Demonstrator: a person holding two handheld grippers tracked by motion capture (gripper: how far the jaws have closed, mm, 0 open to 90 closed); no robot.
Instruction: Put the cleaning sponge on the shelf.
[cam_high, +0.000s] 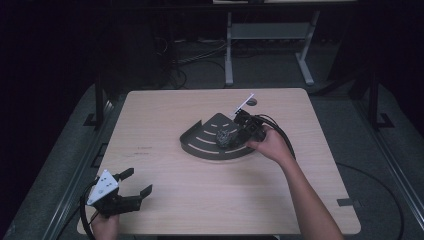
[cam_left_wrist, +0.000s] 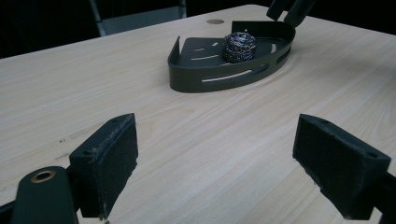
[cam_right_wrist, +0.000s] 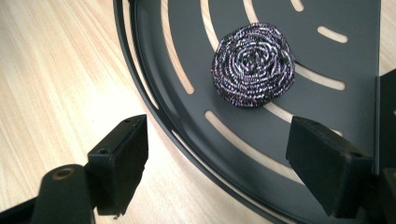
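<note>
Hovering right claw, jaws spread, is seen just short of the steel scourer in the slotted tray; left claw, also spread, is held well apart.

tray — dark grey, slotted | scourer — silvery coils | table — pale woodgrain
</note>
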